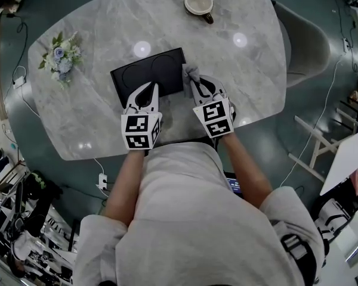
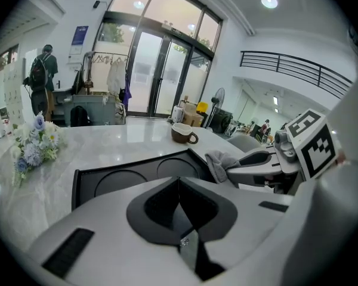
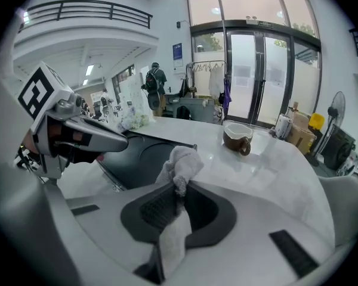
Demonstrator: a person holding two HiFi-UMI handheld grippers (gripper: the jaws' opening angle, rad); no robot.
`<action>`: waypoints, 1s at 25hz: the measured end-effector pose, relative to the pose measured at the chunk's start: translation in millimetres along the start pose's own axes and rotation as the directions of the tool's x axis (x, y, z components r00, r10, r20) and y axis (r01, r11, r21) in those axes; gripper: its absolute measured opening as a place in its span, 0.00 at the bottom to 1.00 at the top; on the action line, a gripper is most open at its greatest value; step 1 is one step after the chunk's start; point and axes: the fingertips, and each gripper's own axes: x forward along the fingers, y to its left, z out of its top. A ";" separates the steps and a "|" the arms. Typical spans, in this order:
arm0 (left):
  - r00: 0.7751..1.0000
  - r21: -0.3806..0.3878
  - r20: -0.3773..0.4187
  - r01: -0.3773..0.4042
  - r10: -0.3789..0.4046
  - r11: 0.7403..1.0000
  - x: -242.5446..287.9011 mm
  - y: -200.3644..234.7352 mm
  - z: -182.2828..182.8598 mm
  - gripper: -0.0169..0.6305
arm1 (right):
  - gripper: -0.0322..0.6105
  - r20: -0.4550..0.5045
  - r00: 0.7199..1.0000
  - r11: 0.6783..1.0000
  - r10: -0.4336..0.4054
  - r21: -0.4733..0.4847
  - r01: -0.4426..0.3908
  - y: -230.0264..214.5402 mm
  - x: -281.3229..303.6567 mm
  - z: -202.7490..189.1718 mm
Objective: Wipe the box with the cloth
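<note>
Your right gripper (image 1: 195,83) pinches the grey cloth (image 1: 191,72) at the black box's (image 1: 144,71) right edge, mid-table (image 1: 107,22). Your left gripper (image 1: 150,89) has its jaws pressed together, empty, over the box's near edge. A brown cup (image 1: 198,3) stands far right and flowers (image 1: 62,58) lie far left, both well apart from the box.

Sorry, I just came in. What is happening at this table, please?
A person is at a marble table with a gripper in each hand. The right gripper is shut on a grey cloth, held at the right edge of the flat black box. The left gripper, jaws together and empty, points at the box's near side. A brown cup and a small bunch of flowers sit farther off on the table.
</note>
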 end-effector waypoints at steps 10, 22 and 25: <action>1.000 -0.031 0.012 -0.017 0.018 0.999 1.0 5.9 2.9 0.06 | 0.13 0.008 1.000 1.000 -0.006 -0.027 0.006 -4.9 12.6 16.7; 0.998 -0.044 0.005 -0.056 0.056 0.997 -5.9 15.2 -0.7 0.06 | 0.13 0.027 0.999 0.999 -0.017 -0.046 0.019 -19.7 35.4 39.6; 0.998 -0.048 0.001 -0.069 0.069 0.996 -7.2 17.1 -1.3 0.06 | 0.13 0.032 0.999 0.999 -0.015 -0.049 0.017 -24.0 40.7 45.4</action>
